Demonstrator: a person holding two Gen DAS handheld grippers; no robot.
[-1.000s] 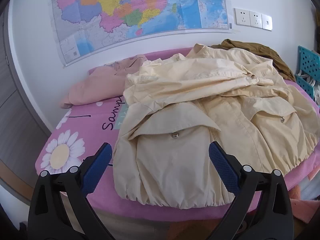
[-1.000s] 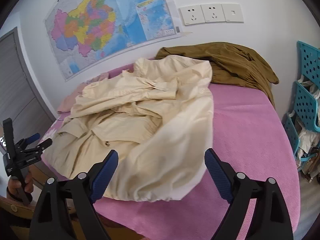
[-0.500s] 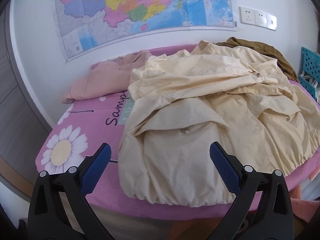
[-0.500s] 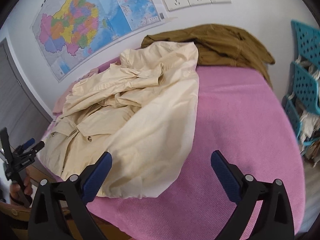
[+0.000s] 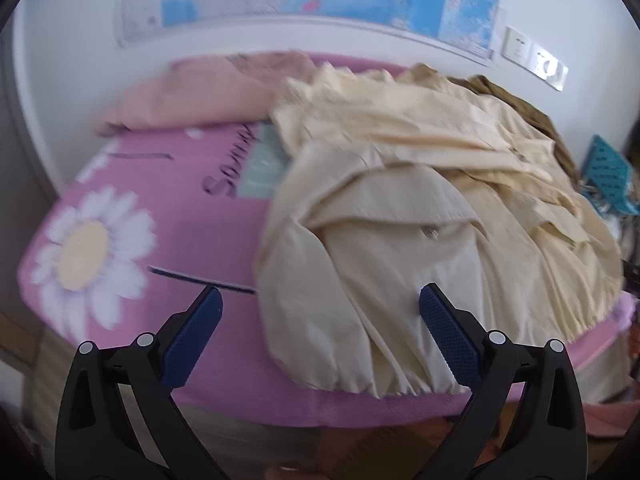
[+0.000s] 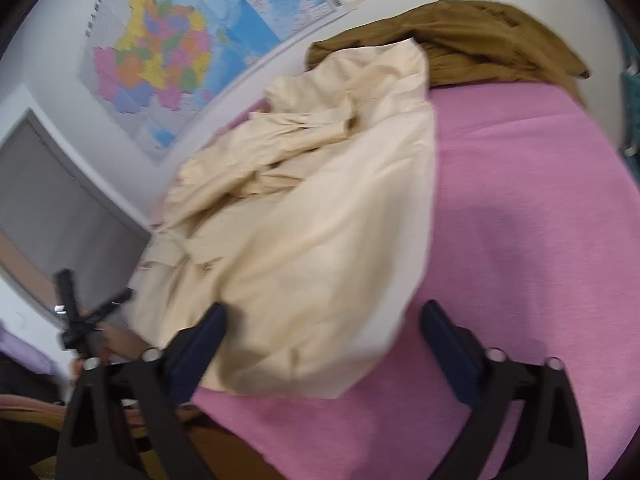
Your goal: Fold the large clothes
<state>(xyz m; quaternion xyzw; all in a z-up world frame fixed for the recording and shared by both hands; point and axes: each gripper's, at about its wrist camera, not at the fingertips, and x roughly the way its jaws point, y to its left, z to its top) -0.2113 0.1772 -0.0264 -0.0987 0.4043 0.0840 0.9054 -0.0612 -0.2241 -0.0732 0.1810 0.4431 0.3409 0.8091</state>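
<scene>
the cream jacket (image 5: 420, 216) lies rumpled on the pink bed cover (image 5: 168, 216), its gathered hem along the near edge of the bed, with a pink garment (image 5: 192, 92) beyond it toward the wall and a brown garment (image 6: 480, 40) behind its far end. the left gripper (image 5: 320, 316) hangs over the hem's left corner, fingers spread wide with nothing between them. the right gripper (image 6: 320, 328) hovers at the hem's right corner, its jaws closing slightly but apart, no cloth pinched yet. to do this grasp well, each gripper probably should pinch only the top layer at its own hem corner, both at once, so the jacket lifts evenly and can be spread flat before any fold; grabbing bunched folds would likely drag wrinkles along.
</scene>
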